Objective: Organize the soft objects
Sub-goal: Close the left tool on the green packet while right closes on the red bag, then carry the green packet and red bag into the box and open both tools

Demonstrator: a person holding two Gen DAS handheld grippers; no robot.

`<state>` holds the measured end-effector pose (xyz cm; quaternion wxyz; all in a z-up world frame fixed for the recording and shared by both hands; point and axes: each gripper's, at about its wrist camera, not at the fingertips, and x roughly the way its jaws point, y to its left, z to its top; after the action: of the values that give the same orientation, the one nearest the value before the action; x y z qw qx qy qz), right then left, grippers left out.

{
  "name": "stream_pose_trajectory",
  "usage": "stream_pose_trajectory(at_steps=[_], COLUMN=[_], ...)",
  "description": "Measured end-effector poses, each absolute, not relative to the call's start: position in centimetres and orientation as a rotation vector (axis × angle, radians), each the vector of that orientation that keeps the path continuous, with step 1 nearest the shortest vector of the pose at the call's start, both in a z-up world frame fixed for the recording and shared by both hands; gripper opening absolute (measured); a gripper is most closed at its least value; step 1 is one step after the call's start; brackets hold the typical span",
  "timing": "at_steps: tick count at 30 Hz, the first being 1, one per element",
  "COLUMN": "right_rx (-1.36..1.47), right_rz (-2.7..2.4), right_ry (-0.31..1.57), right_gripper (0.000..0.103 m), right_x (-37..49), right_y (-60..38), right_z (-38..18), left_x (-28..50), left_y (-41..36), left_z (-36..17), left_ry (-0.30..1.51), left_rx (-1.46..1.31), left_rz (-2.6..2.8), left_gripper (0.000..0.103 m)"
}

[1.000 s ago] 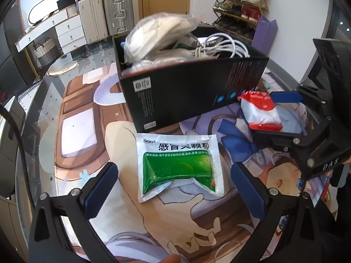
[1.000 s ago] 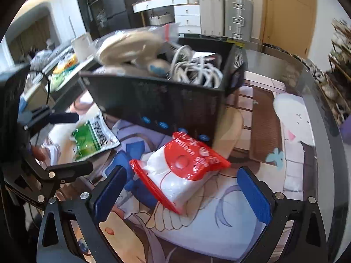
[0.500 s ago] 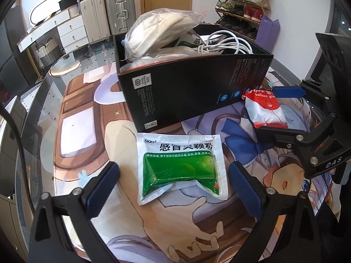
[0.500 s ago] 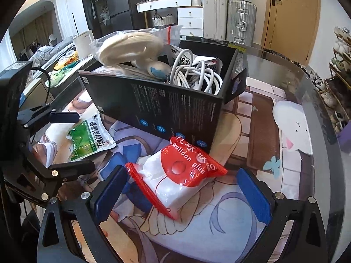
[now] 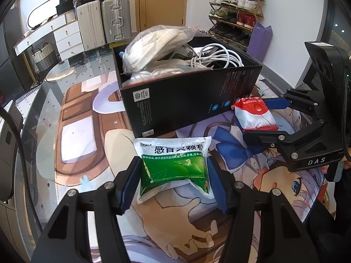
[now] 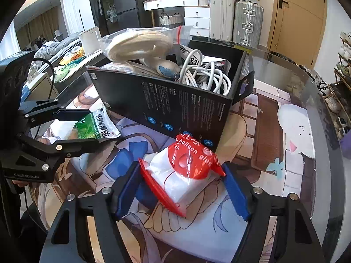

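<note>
A green and white medicine pouch (image 5: 174, 166) lies on the printed table mat in front of a black box (image 5: 188, 100). My left gripper (image 5: 174, 184) has closed in on the pouch's two sides, its pads touching the edges. A red and white balloon glue bag (image 6: 183, 173) lies by the box's corner. My right gripper (image 6: 181, 191) has its pads against both sides of that bag. The pouch also shows in the right wrist view (image 6: 96, 126), and the bag in the left wrist view (image 5: 254, 114). The box (image 6: 175, 107) holds a bagged white item (image 6: 138, 46) and white cables (image 6: 206, 74).
The glass table's curved edge (image 6: 324, 131) runs along the right. Suitcases (image 5: 105, 22) and a white dresser (image 5: 57, 35) stand beyond the table. A shoe rack (image 5: 234, 6) is at the far right wall.
Both grippers have narrowed from wide open. The left now pinches the green pouch's sides and the right pinches the red and white bag; both have moved slightly forward.
</note>
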<state>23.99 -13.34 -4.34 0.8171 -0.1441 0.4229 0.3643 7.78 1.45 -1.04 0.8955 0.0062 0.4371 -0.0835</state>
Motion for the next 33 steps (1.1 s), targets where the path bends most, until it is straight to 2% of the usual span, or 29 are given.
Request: stream_pose_trajectory(at_steps=[5,33], right_rx=[-0.318,-0.234], right_rz=[0.790,0.842], right_ry=[0.880,0.728], right_gripper=[0.070,0.069], right_x=[23.5,21.1], right_y=[-13.6,-15.7], right_z=[-3.8,2.4], left_x=[7.4,5.7], left_y=[1.6,2.2], left_z=[-0.3,5.5], left_ry=[0.880,0.710], left_rx=[0.011,-0.045], left_rz=[-0.177,-0.190], left_gripper=[0.058,0.058])
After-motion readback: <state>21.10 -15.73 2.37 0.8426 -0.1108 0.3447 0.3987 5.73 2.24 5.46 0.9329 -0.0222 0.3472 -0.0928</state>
